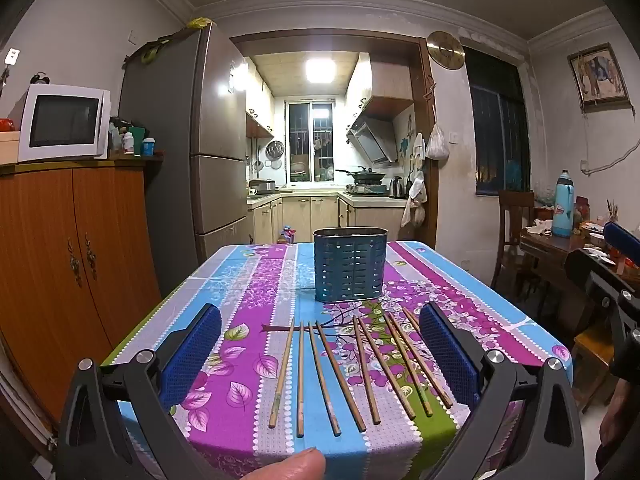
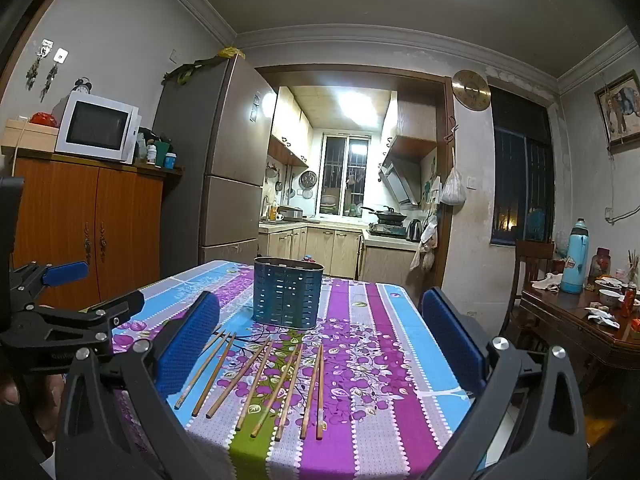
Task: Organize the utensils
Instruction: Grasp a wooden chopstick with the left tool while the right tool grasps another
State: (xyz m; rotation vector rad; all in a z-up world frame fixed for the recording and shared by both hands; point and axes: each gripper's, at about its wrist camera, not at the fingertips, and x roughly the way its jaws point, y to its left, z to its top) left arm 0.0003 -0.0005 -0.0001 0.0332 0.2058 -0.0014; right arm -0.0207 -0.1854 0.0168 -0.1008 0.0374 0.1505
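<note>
Both grippers are spread wide with nothing in them. The left gripper (image 1: 320, 354) hangs over the near end of the worktop (image 1: 516, 304), blue pads well apart, and the row of chopsticks (image 1: 356, 372) sits pretty much right between them, just ahead and below. The right gripper (image 2: 320, 340) is equally released; from its camera the chopsticks (image 2: 264, 384) lie toward its left pad, with bare tablecloth under the right one. You can also spot the left gripper off at the left edge of the right wrist view, so the two are side by side at the near end.

The sticks lie flat, roughly side by side in a loose fan, long axes running away from the cameras toward the holder, so more or less in line with the way the fingers point. That's the relation that matters imo: to pinch one across its width the pads are already facing the right way.

The blue slotted utensil holder (image 1: 350, 266) stands upright beyond the far tips of the sticks, near the middle of the worktop, and it looks empty from here, though I can't see down inside.

My guess is the left gripper is better placed for the first grab since the bundle is centred on it, nothing's been picked up yet
</note>
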